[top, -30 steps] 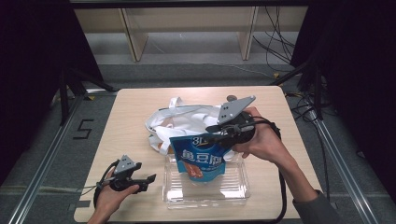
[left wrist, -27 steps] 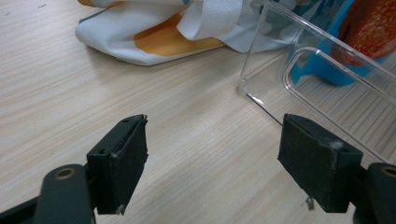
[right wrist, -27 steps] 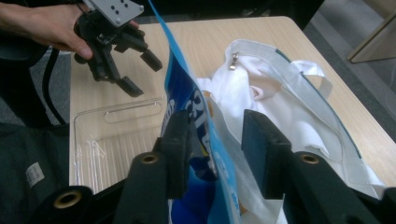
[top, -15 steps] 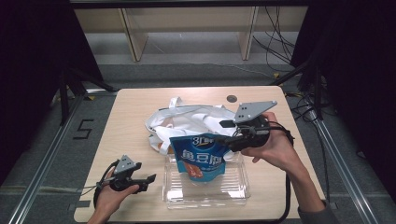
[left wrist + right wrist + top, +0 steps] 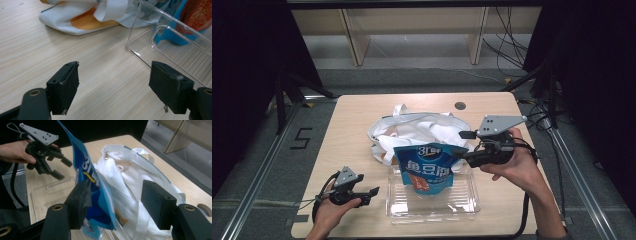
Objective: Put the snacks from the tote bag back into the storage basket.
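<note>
Retreating right hand-held gripper [image 5: 460, 148], jaws unclasped

Grey floor [image 5: 422, 82], pale wooden shelving [image 5: 412, 25] behind, perhaps dark curtains [image 5: 247, 50].

Blue snack bag [image 5: 428, 169], white tote [image 5: 417, 130]

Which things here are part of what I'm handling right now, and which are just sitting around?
In play:
- blue snack bag, standing in the tray, its edge between the jaws of the open right claw
- clear plastic tray
- white tote bag, probably, just behind the tray

Lying about:
- left claw, open, idle on the table
</note>
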`<move>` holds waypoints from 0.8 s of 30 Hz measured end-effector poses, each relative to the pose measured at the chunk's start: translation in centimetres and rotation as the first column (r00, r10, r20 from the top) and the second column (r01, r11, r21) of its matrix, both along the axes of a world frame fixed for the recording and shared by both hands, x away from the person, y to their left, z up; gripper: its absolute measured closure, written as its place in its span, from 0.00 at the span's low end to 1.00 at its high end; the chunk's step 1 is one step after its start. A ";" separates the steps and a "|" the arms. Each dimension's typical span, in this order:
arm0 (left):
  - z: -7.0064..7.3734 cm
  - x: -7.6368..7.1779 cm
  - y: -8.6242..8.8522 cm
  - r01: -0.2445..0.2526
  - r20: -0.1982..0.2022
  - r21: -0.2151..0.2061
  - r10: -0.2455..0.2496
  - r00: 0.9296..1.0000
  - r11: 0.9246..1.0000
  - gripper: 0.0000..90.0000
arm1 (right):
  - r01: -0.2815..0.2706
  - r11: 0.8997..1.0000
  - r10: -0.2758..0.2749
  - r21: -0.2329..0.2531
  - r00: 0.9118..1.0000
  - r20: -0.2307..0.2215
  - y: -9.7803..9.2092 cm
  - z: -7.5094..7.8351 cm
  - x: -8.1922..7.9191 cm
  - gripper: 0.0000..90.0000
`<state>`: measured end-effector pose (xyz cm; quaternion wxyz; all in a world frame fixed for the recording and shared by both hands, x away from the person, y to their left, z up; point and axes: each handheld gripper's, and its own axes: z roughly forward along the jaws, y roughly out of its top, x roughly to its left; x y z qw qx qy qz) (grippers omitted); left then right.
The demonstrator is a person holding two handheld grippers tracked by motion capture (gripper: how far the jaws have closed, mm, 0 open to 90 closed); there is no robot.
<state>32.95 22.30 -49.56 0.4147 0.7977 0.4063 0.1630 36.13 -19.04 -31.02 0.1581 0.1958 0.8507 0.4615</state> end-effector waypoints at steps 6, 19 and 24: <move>-0.1 0.0 -0.2 -0.008 0.005 -0.016 0.008 1.000 1.000 0.26 | 0.020 1.000 -0.020 -0.013 1.000 0.002 -0.2 -0.2 -0.5 0.42; 0.1 0.0 -0.2 0.016 -0.005 0.019 -0.016 1.000 1.000 0.26 | 0.058 0.998 -0.059 -0.019 0.998 -0.034 -1.5 -1.7 -1.6 0.40; 0.0 -0.1 -0.3 -0.003 0.002 -0.016 0.003 1.000 1.000 0.26 | 0.077 0.997 -0.078 -0.015 0.996 -0.037 -1.8 -2.2 -1.8 0.38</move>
